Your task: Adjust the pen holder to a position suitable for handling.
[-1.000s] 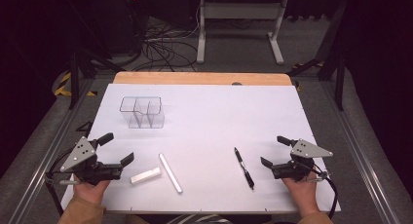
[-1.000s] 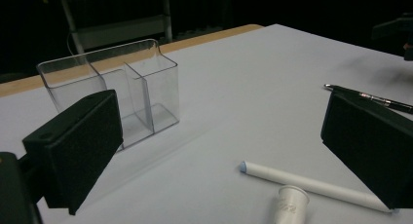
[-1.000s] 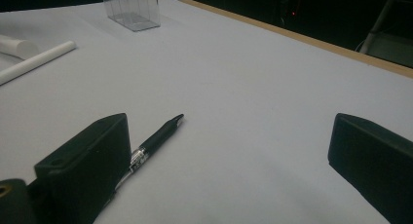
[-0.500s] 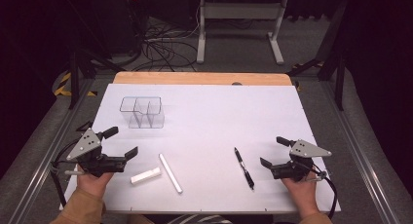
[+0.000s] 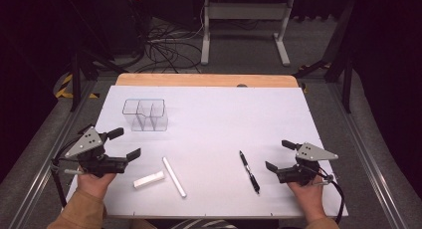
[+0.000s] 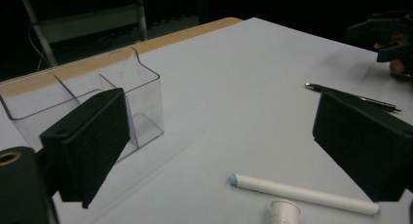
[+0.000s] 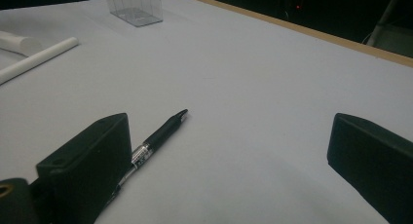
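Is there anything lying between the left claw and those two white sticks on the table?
Nothing visible. The left gripper hovers open beside the short white stick and the long white stick, with bare white table between them.

The left gripper (image 6: 229,151) has its 2 black jaws standing wide apart, having just closed a little, with nothing between them. Beyond them on the white surface (image 6: 243,87), a clear plastic 3-compartment organiser (image 6: 141,95) stands upright. Near the organiser, toward the camera, lies a long white stick (image 6: 304,194), a short white cylinder (image 6: 282,213) just beside it. A black pen (image 6: 353,98) lies well apart.
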Demonstrator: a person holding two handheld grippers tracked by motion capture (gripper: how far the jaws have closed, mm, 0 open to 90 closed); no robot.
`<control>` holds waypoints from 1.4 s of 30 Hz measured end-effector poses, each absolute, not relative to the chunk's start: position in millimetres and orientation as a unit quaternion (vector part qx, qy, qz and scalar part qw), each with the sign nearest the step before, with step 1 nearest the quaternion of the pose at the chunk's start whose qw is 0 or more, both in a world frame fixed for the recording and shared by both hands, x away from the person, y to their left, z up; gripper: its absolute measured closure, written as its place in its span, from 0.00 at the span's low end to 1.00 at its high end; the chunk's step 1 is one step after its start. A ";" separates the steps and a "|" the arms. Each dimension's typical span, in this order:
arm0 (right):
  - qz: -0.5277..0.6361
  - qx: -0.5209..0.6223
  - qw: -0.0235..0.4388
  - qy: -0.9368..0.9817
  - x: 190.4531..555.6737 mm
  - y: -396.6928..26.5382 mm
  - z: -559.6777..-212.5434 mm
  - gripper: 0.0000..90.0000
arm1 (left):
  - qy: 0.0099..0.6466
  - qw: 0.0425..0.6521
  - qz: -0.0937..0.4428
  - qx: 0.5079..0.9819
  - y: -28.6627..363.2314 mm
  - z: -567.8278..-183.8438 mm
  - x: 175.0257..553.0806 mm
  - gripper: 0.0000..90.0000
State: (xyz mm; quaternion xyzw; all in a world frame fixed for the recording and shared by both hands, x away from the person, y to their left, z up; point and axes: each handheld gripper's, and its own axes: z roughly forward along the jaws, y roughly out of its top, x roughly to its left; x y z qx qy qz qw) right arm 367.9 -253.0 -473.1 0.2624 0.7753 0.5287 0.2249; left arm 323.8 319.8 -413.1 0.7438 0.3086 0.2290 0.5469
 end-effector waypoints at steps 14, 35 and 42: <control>0.530 0.262 0.220 0.776 368.3 -253.1 -473.3 0.03 | 0.295 0.528 0.229 0.763 316.9 -393.8 338.3 0.12; 0.529 0.263 0.216 0.777 368.9 -252.9 -473.6 0.03 | 0.310 0.509 0.230 0.769 321.3 -378.6 371.2 0.11; 0.530 0.262 0.214 0.778 369.1 -252.8 -473.7 0.04 | 0.301 0.483 0.216 0.794 322.0 -376.2 378.7 0.12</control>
